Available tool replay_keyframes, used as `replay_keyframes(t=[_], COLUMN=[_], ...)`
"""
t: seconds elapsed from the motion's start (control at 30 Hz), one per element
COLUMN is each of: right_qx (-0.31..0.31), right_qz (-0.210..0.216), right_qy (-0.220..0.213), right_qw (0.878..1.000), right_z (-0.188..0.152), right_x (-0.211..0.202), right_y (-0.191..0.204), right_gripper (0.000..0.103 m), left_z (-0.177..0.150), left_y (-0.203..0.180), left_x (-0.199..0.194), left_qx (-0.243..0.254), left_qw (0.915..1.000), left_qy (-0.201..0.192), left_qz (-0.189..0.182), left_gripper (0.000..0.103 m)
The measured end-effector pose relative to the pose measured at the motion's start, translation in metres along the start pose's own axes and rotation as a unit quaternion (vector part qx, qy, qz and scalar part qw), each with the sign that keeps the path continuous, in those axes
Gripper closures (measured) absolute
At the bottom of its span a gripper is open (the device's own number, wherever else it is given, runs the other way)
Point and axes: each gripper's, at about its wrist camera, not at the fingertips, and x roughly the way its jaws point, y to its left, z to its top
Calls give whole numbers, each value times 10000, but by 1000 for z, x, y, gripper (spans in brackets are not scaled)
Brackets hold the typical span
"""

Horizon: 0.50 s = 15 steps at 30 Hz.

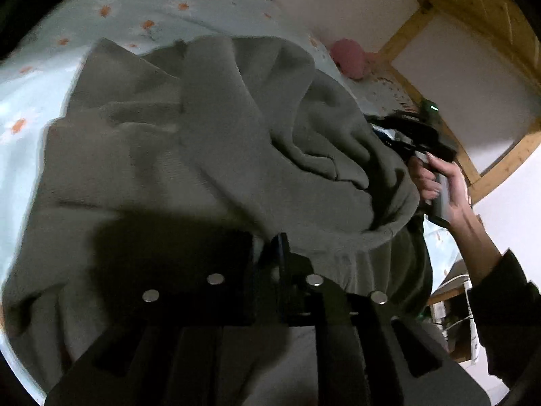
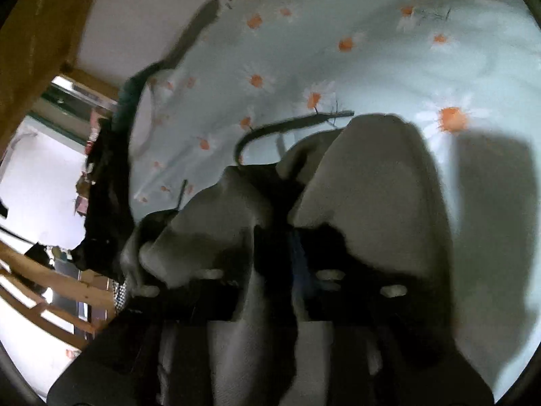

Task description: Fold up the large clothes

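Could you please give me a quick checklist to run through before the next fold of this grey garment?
1. Grey garment lying flat on the daisy bedsheet: not ok, it is bunched and creased.
2. Left hand-held gripper holding cloth: cannot tell, its jaws are nearly together and in shadow.
3. Right hand-held gripper holding cloth: cannot tell, the view is blurred and fabric drapes over it.
4. Drawstring tucked in: not ok, it loops loose onto the sheet.
5. Bare sheet beyond the garment to fold onto: ok.
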Motion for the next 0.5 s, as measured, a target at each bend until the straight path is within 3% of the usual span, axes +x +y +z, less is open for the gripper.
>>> replay_keyframes(t=[0.03,0.1,0.13,0.2,0.23,0.3,0.33,0.37,0.4,0.43,0.47,0.5], right_qx=[-270,-736,-829,-1125,-1186,-712,-328,-199,-206,-62,347,718], right_qz=[-145,-266,-342,-550,-819,-1163,-889,-751,-559,67,1257,2495], right_qy=[-337,-768,-820,-621,-119,542,740,616,448,386,244,-35], right_qw=[9990,9940,9926,9902,9895,9892,9927,9951,9972,9992,9912,9657], right_z=[-8,-23,-24,-37,-46,-57,-65,-71,-77,-78,-76,-72], right_x=[-24,-55,-61,-63,-44,-13,3,6,0,-2,-6,-14], right_y=[9,28,35,55,61,53,42,37,35,33,29,26], right_gripper=[11,8,8,4,4,4,4,4,8,20,78,87], left_z=[3,13,22,41,50,67,76,83,91,96,100,105], left_y=[-5,-16,-25,-41,-47,-59,-64,-64,-63,-58,-54,-48], left_x=[-19,-54,-73,-94,-98,-91,-78,-63,-40,-20,5,33], left_qx=[115,242,318,417,443,421,394,365,331,348,364,360], left_qw=[9994,9948,9898,9833,9812,9793,9811,9824,9842,9855,9878,9904], left_qy=[-294,-971,-1367,-1766,-1877,-1973,-1883,-1818,-1729,-1645,-1477,-1273], left_qz=[116,211,231,138,92,141,223,235,205,225,338,400], left_gripper=[57,18,18,13,11,9,9,9,9,9,9,10])
